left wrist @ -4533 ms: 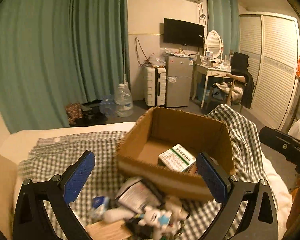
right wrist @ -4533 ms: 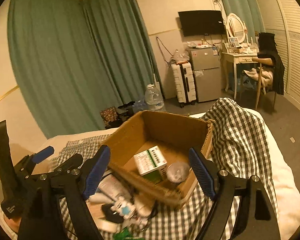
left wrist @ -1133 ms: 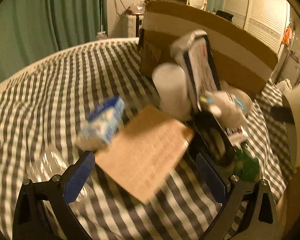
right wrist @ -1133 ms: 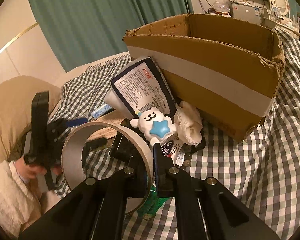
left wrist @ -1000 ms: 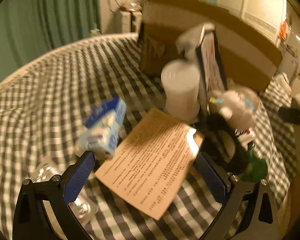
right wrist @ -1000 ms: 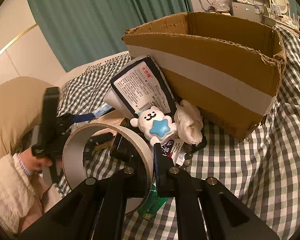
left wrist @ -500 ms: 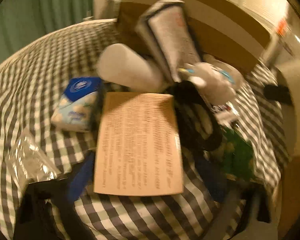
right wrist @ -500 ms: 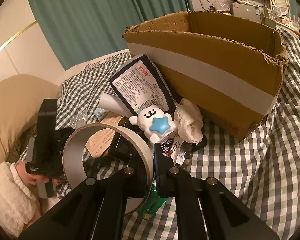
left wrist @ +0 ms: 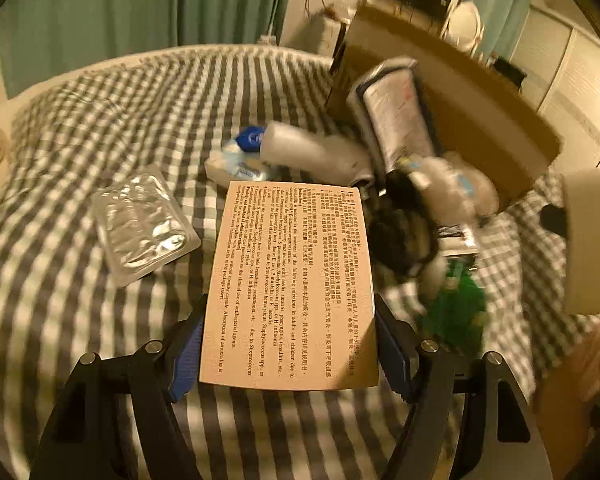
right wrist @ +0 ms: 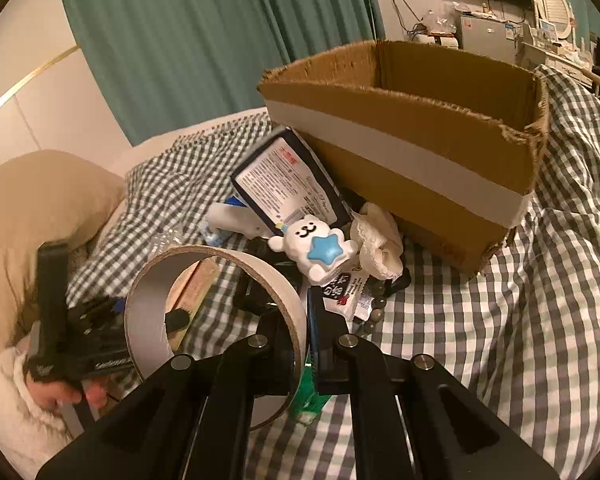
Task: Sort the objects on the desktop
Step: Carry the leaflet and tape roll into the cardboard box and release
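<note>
A flat tan medicine box [left wrist: 292,272] with black print lies on the checked bedspread. My left gripper [left wrist: 290,350] straddles its near end, both blue pads pressing its long edges. From the right wrist view, the left gripper [right wrist: 60,320] shows at far left in a person's hand. My right gripper [right wrist: 304,320] is shut on the wall of a cardboard tape roll [right wrist: 216,320], held above the pile. The open cardboard box [right wrist: 400,148] stands behind the pile.
Around the tan box lie a foil blister pack [left wrist: 144,220], a blue-white tissue pack [left wrist: 236,160], a white tube [left wrist: 312,152], a dark labelled pouch [right wrist: 288,176], a white bear toy [right wrist: 316,248], a white cloth [right wrist: 380,240] and a green packet [left wrist: 456,308].
My left gripper swung round and moved in over the tan box, and its jaws narrowed onto the box's edges. The right gripper kept the tape roll and hardly moved.
</note>
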`<action>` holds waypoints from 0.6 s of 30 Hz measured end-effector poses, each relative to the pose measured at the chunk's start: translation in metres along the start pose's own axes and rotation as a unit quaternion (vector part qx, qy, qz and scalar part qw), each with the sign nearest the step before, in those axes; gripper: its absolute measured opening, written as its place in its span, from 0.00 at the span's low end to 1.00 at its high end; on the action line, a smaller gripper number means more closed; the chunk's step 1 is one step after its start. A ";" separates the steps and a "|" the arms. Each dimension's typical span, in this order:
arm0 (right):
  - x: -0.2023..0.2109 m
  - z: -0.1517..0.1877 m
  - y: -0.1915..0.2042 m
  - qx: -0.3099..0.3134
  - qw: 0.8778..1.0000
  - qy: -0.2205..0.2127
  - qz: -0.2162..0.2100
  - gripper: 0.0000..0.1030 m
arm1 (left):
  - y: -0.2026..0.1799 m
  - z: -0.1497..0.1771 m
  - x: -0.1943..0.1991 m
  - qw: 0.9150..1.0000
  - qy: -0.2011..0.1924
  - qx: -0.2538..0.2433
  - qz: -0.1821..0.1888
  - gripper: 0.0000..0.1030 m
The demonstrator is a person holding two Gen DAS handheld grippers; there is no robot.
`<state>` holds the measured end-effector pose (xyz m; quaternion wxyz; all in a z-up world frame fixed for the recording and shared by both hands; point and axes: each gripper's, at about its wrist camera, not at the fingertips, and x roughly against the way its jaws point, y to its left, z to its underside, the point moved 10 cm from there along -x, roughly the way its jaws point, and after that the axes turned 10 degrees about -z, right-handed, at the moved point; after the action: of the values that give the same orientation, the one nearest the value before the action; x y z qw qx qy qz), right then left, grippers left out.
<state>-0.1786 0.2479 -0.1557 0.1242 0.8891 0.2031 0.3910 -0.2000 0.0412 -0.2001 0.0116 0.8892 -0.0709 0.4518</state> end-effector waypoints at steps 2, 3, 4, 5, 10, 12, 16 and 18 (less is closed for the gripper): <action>0.012 -0.003 0.003 -0.002 1.000 -0.013 0.010 0.06 | 0.001 -0.007 0.025 0.999 -0.029 0.012 0.009 0.73; 0.018 -0.005 0.006 -0.002 1.000 -0.019 0.010 0.06 | 0.000 -0.014 0.038 0.999 -0.046 0.015 0.012 0.73; 0.022 -0.008 0.008 -0.002 1.000 -0.022 0.006 0.06 | -0.004 -0.024 0.054 0.998 -0.066 0.016 0.014 0.73; 0.028 -0.012 0.012 -0.001 1.000 -0.029 0.002 0.06 | -0.010 -0.035 0.069 0.996 -0.083 0.015 0.023 0.73; 0.065 -0.056 0.014 0.016 0.997 -0.072 0.017 0.06 | -0.040 -0.101 0.118 0.989 -0.135 -0.011 0.053 0.73; 0.079 -0.079 0.008 0.020 0.995 -0.091 0.026 0.06 | -0.056 -0.122 0.132 0.986 -0.155 -0.025 0.065 0.73; 0.099 -0.123 -0.012 0.028 0.991 -0.121 0.056 0.06 | -0.093 -0.176 0.145 0.977 -0.185 -0.049 0.089 0.73; 0.105 -0.146 -0.028 0.025 0.988 -0.133 0.071 0.06 | -0.102 -0.202 0.147 0.974 -0.198 -0.056 0.094 0.73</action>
<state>-0.2308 0.3297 -0.0017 0.0999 0.9482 0.1307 0.2717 -0.2620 0.1420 0.0422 0.0046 0.9482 -0.1804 0.2616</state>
